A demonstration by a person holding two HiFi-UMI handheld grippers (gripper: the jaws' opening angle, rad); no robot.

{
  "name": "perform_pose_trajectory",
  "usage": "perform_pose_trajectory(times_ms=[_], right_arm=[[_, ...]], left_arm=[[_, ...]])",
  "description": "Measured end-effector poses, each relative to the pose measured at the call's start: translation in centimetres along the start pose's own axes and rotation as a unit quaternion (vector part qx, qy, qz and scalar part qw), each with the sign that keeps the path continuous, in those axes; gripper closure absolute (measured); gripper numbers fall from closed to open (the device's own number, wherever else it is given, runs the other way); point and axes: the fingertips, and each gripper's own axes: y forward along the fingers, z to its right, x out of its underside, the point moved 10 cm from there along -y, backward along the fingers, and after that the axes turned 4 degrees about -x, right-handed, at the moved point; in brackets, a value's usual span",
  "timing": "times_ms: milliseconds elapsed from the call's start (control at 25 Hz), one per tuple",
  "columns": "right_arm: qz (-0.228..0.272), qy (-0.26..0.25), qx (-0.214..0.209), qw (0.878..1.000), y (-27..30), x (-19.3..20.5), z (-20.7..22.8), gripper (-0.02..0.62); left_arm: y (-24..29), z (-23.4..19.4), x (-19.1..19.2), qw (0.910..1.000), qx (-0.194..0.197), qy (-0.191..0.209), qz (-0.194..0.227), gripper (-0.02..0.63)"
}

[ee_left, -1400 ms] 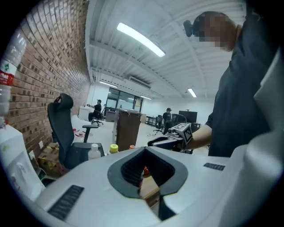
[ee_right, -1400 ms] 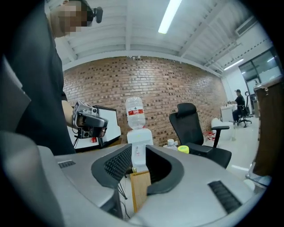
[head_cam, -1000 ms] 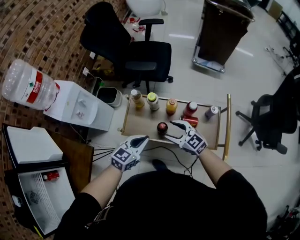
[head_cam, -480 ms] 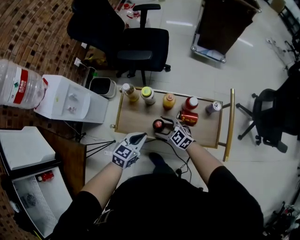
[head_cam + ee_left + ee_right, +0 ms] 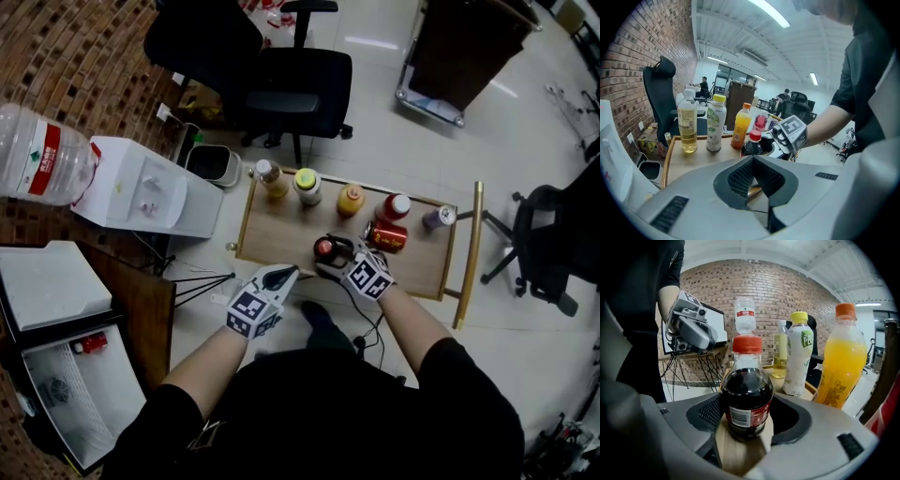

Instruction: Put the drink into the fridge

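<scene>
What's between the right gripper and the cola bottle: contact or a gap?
Cannot tell. In the right gripper view the cola bottle stands between the jaws of the right gripper, but neither a gap nor contact shows plainly on either side.

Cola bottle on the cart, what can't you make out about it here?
- Head view: the cola bottle shows little but its red cap, ringed by the right gripper.
- Left gripper view: the left gripper hides its base.
- Right gripper view: label print too blurred to read.
</scene>
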Motion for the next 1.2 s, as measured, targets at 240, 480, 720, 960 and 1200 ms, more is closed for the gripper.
perform_pose_trajectory(times_ms=[240,480,720,960,1200], right_arm=[[0.007,-0.012,-0.012,1.000,-1.5,-3.0,-0.9,0.282],[0.019,-0.040,-0.039,0.998,-3.1,-10.1,-2.0,0.282],[0.028,-0.067,-0.077,0.994,-3.5,-19.6,-5.9,0.282],[0.029,-0.107,-0.132,0.985,-1.7,-28.8,-12.8,0.282],[0.036,-0.149,-0.209,0.966,2.8,-36.5,-21.2,0.282]], left_arm=[[-2.3,-0.3,-1.4,0.9993,-0.024,-0.002,0.029,0.612],[-7.7,-0.6,-3.6,0.9940,-0.065,0.001,0.088,0.612],[-16.6,0.2,-5.7,0.9795,-0.113,-0.002,0.167,0.612],[-28.7,1.7,-5.1,0.9578,-0.177,-0.005,0.226,0.612],[-41.1,3.3,-0.7,0.9306,-0.264,-0.023,0.253,0.612]])
